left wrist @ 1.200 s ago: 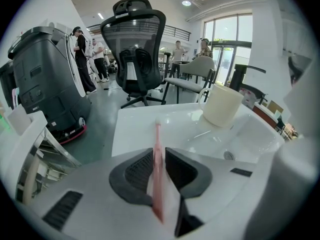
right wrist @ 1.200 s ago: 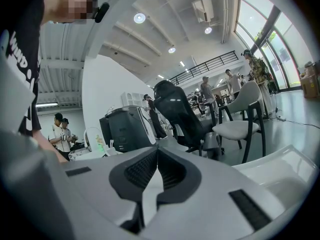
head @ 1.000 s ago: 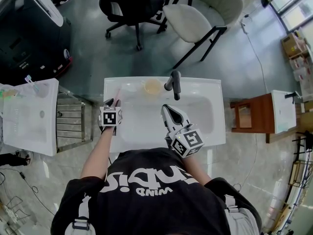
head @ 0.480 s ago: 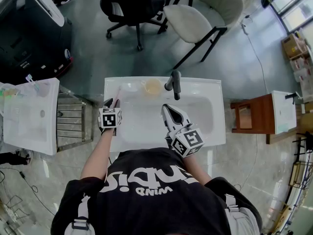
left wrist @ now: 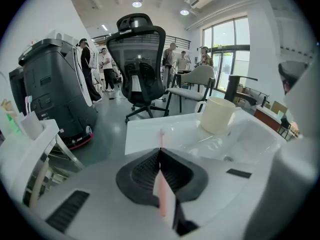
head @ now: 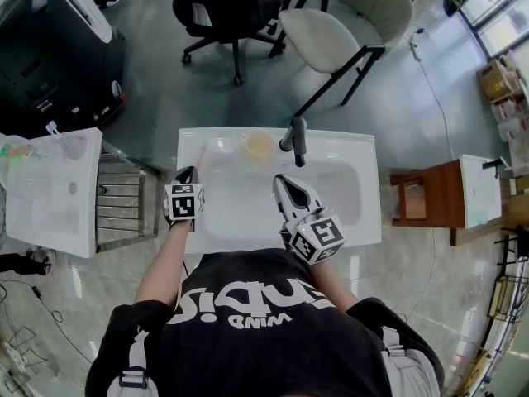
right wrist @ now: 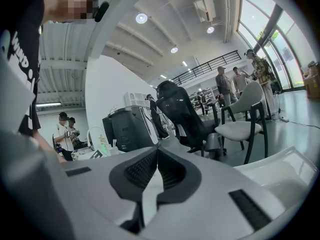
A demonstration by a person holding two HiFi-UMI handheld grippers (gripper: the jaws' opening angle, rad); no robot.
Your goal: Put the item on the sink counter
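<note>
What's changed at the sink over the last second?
The left gripper has just closed its jaws and is now shut on the pink stick, which lay on the sink counter ahead of it. The gripper has drawn back slightly toward the person. Whether the stick has left the counter is unclear. Unchanged: right gripper shut and empty over the basin, cup beside the tap.

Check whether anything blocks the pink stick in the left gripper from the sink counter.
Nothing visible does. The left gripper has just closed its jaws on the pink stick. Bare sink counter lies straight ahead, and the cup stands off to the right.
</note>
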